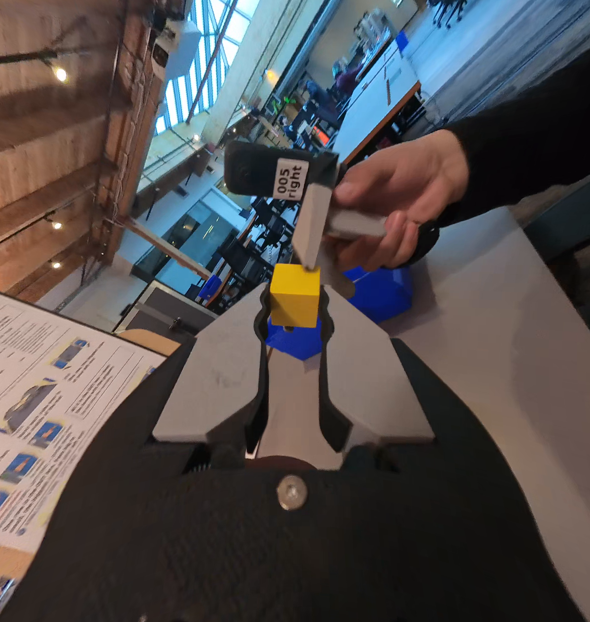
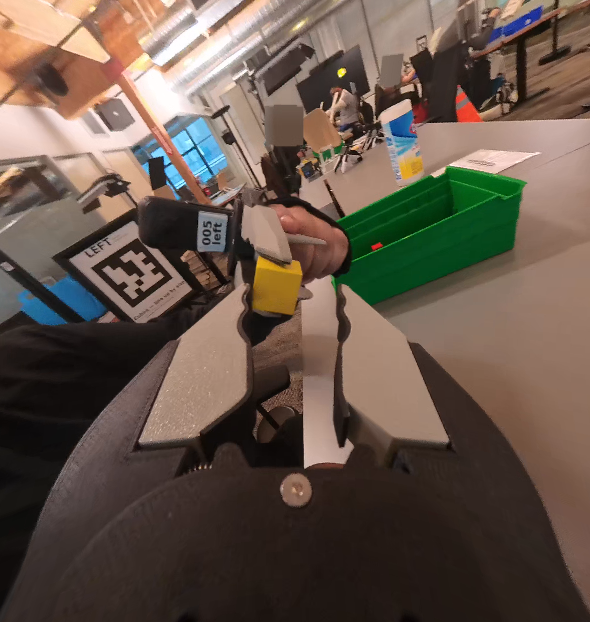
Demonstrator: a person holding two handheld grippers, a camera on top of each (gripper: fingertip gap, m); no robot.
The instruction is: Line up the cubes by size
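My left hand-held gripper (image 1: 295,296) is clamped on the yellow cube (image 1: 294,295), one finger pressed to each side, and the cube hangs in the air clear of the bench (image 1: 488,336). My right hand-held gripper (image 2: 292,291) has its fingers spread apart. The cube sits just at its left fingertip, with an open gap between the cube and the other finger. From the left wrist view, one grey finger of that right one touches the cube's top rear edge, and my right hand (image 1: 398,208) is behind and to the right of the cube.

Below the cube in the left wrist view a blue block (image 1: 293,341) lies on the bench, and a second blue piece (image 1: 381,296) lies to the cube's right. A printed instruction sheet (image 1: 34,404) is well to the cube's left.

In the right wrist view the bench's pale front edge runs just right of the cube. Beyond it a green bin (image 2: 455,229) stands to the cube's right, close behind my left hand (image 2: 314,249), with a small red thing (image 2: 376,246) inside. Farther right of the cube are a wipes canister (image 2: 403,144) and a paper sheet (image 2: 495,158). The bench surface on the near side of the bin is bare. A framed marker sign (image 2: 128,269) stands left of the cube
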